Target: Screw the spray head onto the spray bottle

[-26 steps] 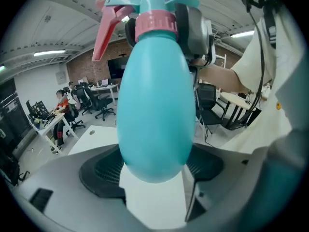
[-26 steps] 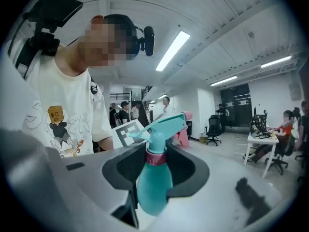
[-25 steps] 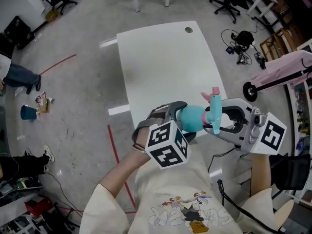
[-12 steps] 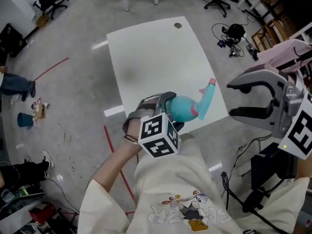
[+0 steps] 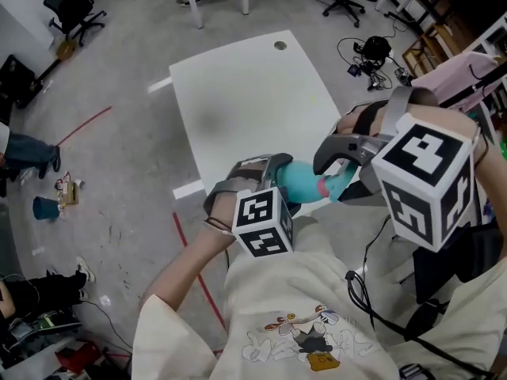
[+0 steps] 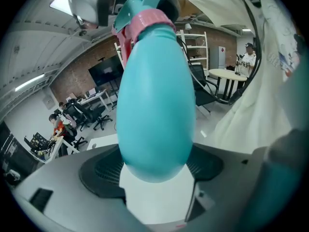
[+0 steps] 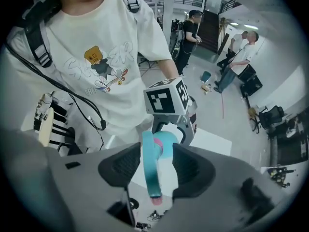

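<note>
my left gripper [image 5: 269, 182] clenches the teal spray bottle [image 6: 154, 95]; my right gripper [image 7: 153, 163], jaws just opened, straddles the spray head [image 7: 148, 175] without pressing it.

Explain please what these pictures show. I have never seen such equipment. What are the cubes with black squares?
There is no robot: a person holds a two-jaw claw tool in each hand. The left marker cube and the right marker cube are parts of these tools. One picture comes from a camera on the person's head, looking down; the other two ride on the claws. The left claw grips a teal spray bottle. The right claw has just been opening; the spray head stands between its jaws, not squeezed. Below is a white table; I see nothing lying on it.
</note>
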A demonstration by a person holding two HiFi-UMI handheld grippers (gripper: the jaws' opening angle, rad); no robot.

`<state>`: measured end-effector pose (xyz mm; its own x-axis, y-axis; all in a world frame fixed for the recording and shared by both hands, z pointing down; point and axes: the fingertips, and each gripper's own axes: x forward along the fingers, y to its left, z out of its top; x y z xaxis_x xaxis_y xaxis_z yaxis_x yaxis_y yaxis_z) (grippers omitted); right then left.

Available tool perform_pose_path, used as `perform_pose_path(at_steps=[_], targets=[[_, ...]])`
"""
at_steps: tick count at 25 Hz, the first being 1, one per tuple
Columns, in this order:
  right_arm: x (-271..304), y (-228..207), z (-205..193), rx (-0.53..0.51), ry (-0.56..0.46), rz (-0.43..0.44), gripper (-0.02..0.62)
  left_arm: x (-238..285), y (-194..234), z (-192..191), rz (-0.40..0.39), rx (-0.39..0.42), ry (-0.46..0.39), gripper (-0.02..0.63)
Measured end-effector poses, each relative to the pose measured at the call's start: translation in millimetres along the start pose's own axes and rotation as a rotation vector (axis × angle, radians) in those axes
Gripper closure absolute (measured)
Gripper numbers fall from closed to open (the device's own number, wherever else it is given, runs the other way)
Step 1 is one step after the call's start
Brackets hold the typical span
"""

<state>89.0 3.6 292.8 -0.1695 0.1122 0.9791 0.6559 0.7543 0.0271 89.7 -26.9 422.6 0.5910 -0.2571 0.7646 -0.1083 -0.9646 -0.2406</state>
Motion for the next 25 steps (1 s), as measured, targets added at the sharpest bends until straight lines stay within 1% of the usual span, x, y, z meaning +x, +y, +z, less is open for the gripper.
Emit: perform_pose_path(at_steps=[3, 5, 6, 7, 9, 11, 13, 15, 17, 19, 21, 23, 25], targets=[[6.7, 7.5, -3.1, -0.005, 0.028, 0.057, 0.390, 0.1, -7.7, 8.1, -0.032, -0.017, -0.023, 0.204], [9.3, 10.2, -0.8, 0.006, 0.025, 0.087, 0.391, -1.2, -8.4, 9.8, -0.044, -0.024, -0.031, 0.204], [10.3, 10.1, 0.6, 0.011, 0.022, 0.092, 0.413, -1.5, -8.0, 9.6, -0.044, -0.023, -0.030, 0.204], [11.3, 9.5, 1.0, 0.013, 0.020, 0.093, 0.462, -1.2, -7.6, 9.1, -0.044, -0.020, -0.028, 0.204], [12.6, 9.1, -1.1, 0.011, 0.026, 0.091, 0.463, 0.5, -7.6, 8.8, -0.050, -0.023, -0.024, 0.204], [12.2, 8.5, -3.8, 0.009, 0.034, 0.084, 0.465, 2.0, -9.6, 9.5, -0.074, -0.043, -0.022, 0.204], [11.2, 5.7, -6.2, 0.001, 0.050, 0.065, 0.465, 3.2, -13.9, 10.5, -0.123, -0.089, -0.022, 0.204], [11.5, 1.4, -10.4, -0.011, 0.076, 0.045, 0.465, 4.3, -19.0, 10.8, -0.187, -0.152, -0.022, 0.204], [14.5, -2.5, -17.6, -0.035, 0.114, 0.032, 0.465, 6.1, -23.0, 9.6, -0.250, -0.214, -0.015, 0.204], [19.4, -4.6, -24.4, -0.067, 0.151, 0.026, 0.465, 8.0, -26.5, 7.9, -0.298, -0.253, 0.001, 0.204], [23.8, -4.0, -27.7, -0.100, 0.179, 0.030, 0.465, 10.3, -28.8, 5.5, -0.317, -0.254, 0.035, 0.204], [26.6, -1.8, -28.0, -0.121, 0.197, 0.041, 0.465, 12.4, -29.6, 3.7, -0.320, -0.243, 0.065, 0.204], [27.2, -1.6, -27.5, -0.126, 0.201, 0.046, 0.465, 13.1, -28.7, 3.7, -0.311, -0.241, 0.065, 0.204]])
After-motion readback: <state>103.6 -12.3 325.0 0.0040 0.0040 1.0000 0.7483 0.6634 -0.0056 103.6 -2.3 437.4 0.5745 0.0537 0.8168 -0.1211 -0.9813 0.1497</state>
